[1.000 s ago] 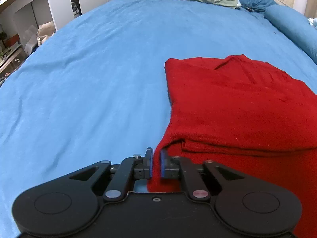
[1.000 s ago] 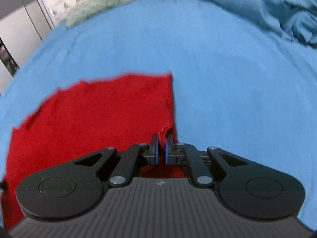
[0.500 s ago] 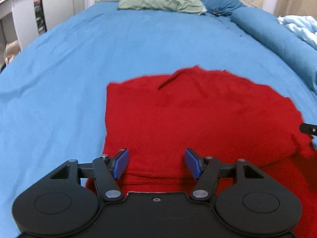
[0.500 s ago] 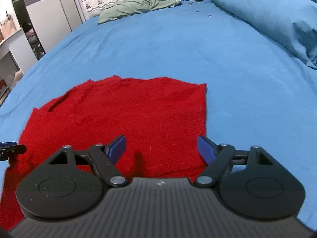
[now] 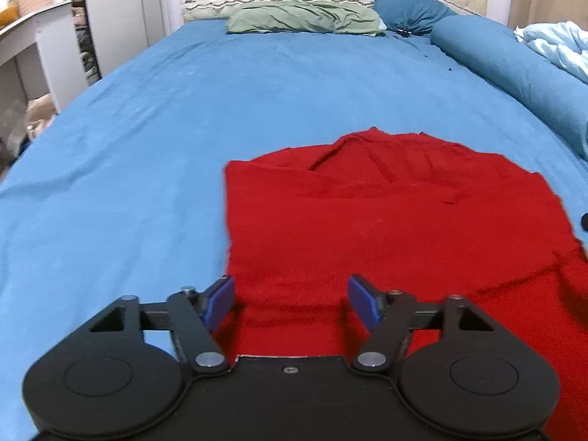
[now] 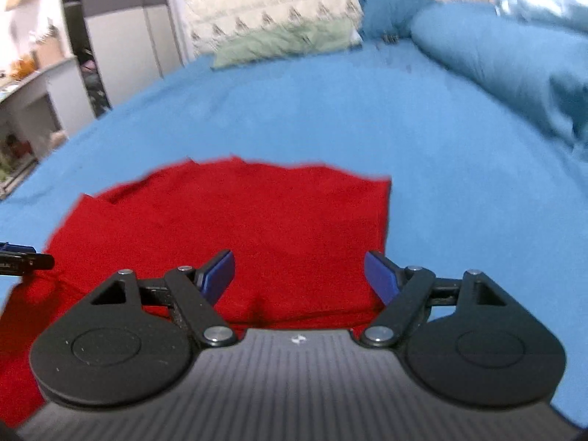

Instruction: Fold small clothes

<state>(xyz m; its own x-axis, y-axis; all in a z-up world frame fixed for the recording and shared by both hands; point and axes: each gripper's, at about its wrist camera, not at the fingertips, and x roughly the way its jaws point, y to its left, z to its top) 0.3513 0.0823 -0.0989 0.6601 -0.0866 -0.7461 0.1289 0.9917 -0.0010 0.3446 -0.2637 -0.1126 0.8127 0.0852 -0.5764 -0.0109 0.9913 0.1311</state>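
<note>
Both grippers, left gripper [image 5: 291, 299] and right gripper [image 6: 299, 273], have let go since a second ago, fingers spread wide above the folded red garment [image 5: 397, 228] on the blue bedsheet [image 5: 183, 128]. Its near edge hides behind them; right view blurred. Green pillow [image 5: 303, 20] beyond.

Right gripper [image 6: 299, 272], jaws spread wide, over red garment [image 6: 257, 217].

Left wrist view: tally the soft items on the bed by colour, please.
Red: 1, the folded red garment
Green: 1, the green pillow
Dark blue: 2, the blue pillow and the rolled blue duvet
Light blue: 1, the crumpled light blue blanket
Total: 5
</note>
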